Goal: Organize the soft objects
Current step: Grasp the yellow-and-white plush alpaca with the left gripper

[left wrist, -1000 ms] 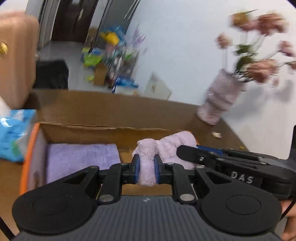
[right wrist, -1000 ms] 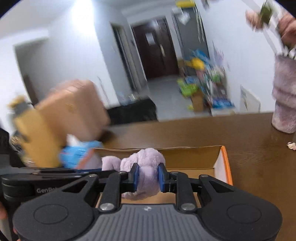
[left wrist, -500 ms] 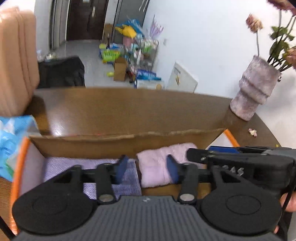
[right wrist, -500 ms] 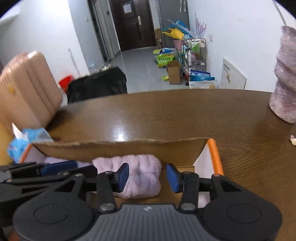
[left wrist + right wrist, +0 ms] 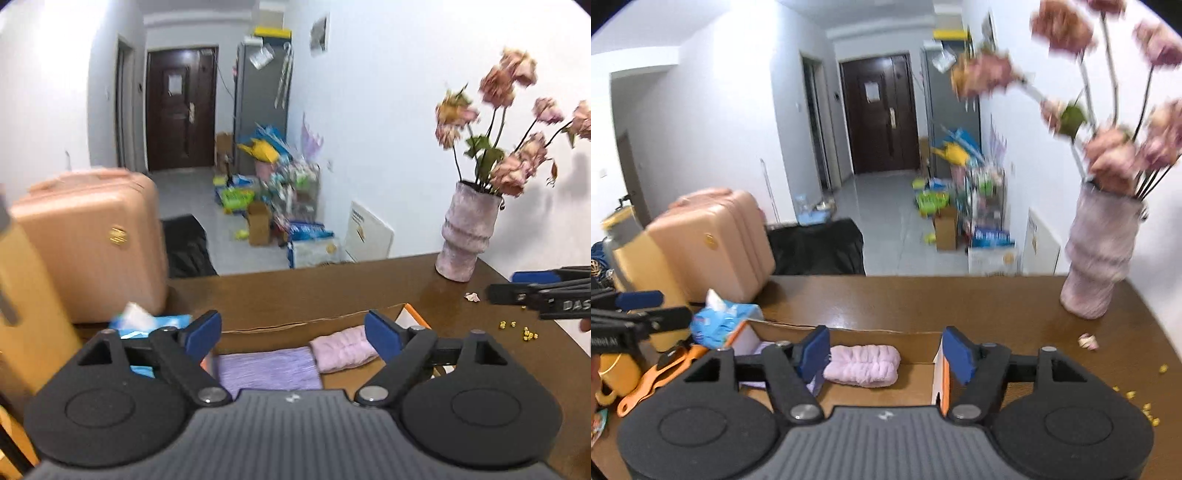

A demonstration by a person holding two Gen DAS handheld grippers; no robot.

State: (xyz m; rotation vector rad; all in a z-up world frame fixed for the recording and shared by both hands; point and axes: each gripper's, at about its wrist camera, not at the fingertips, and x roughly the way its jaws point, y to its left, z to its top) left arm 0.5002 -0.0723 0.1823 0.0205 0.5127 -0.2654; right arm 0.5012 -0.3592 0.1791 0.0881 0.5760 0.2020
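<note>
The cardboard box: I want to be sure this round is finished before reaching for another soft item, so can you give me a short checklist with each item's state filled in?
1. Pink rolled towel lies inside the cardboard box: ok.
2. Purple folded towel lies flat in the box beside the pink one: ok.
3. Left gripper open, nothing between its fingers: ok.
4. Right gripper open, nothing between its fingers: ok.
5. Both grippers raised above the box rim: ok.
6. Next soft item to pick located: cannot tell; only a tissue pack and a vase show on the table.
</note>
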